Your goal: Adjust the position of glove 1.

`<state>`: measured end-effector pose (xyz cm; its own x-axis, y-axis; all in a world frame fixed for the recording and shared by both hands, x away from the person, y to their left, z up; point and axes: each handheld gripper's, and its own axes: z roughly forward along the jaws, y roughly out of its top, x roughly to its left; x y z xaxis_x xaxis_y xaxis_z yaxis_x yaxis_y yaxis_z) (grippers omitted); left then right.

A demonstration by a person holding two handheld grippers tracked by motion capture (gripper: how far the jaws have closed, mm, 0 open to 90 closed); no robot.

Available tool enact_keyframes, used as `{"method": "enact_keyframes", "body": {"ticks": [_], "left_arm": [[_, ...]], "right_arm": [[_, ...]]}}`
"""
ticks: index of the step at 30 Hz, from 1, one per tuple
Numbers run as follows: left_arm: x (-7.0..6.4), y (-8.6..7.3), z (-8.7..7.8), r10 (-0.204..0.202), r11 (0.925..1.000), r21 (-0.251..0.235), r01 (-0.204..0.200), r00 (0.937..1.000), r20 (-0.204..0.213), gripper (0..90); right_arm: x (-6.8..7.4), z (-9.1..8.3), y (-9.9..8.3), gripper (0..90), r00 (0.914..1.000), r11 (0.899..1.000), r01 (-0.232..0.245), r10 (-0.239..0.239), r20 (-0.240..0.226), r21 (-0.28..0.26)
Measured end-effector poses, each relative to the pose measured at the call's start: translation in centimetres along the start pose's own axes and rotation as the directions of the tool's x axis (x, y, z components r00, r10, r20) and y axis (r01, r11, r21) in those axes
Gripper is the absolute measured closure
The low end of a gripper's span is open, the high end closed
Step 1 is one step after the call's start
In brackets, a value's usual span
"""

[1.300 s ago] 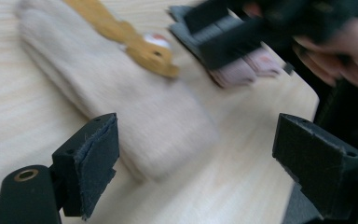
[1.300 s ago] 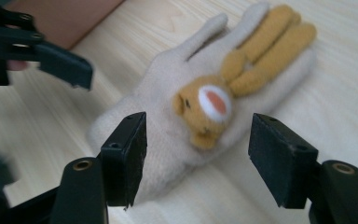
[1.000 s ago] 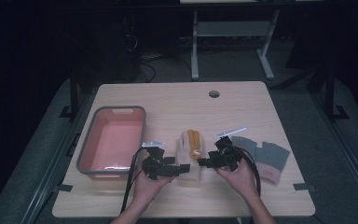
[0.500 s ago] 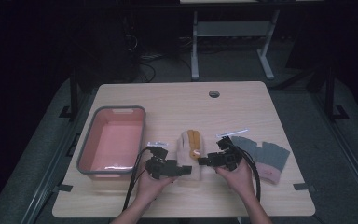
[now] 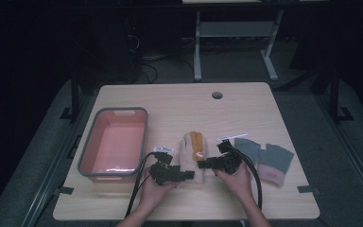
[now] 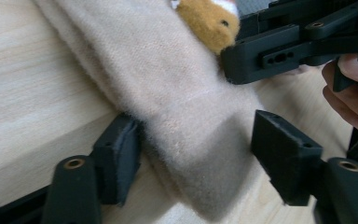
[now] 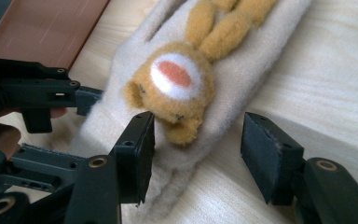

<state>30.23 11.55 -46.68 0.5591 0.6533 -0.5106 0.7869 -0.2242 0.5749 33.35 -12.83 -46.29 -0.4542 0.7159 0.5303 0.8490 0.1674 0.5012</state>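
On the pale wooden surface (image 5: 184,106), near its front edge, lies a cream fleece glove (image 5: 187,153) with an orange plush animal (image 5: 197,143) sewn on its back; the animal's face is a white patch with a pink oval. No label or writing can be read on it.

From the left, the left gripper (image 5: 185,175) reaches the glove's near end. Its fingers (image 6: 119,163) are spread, with the cuff lying between them: one pad touches the fleece edge, the other stands apart from it.

From the right, the right gripper (image 5: 204,164) has its fingers (image 7: 137,154) also spread, bracketing the glove just below the animal's face, pinching nothing.

Left of the glove sits a grey-rimmed pink tub (image 5: 86,159). Right of it lie two grey gloves with pink cuffs (image 5: 267,161), their markings too small to read.
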Motion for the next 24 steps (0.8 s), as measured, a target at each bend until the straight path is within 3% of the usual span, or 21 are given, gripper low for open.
{"method": "enact_keyframes", "body": {"ticks": [4, 8, 24], "left_arm": [[0.2, 0.0, 0.0, -0.007, 0.9999, 0.011, 0.007, 1.0, 0.007, 46.7], [0.3, 0.1, 0.0, -0.011, 0.9997, 0.02, 0.011, 0.9998, 0.015, 51.1], [0.8, 0.3, 0.4, -0.046, 0.9983, 0.037, 0.044, 0.9971, 0.06, 60.1]], "right_arm": [[-0.2, 0.3, -0.3, 45.3, 0.9995, 1.0, -0.028, 0.028, -0.017, -0.014], [0.0, 0.5, -0.5, 49.7, 0.9986, 0.999, -0.047, 0.047, -0.025, -0.023], [-0.4, 1.4, -1.0, 70.7, 0.9886, 0.993, -0.115, 0.112, -0.101, -0.026]]}}
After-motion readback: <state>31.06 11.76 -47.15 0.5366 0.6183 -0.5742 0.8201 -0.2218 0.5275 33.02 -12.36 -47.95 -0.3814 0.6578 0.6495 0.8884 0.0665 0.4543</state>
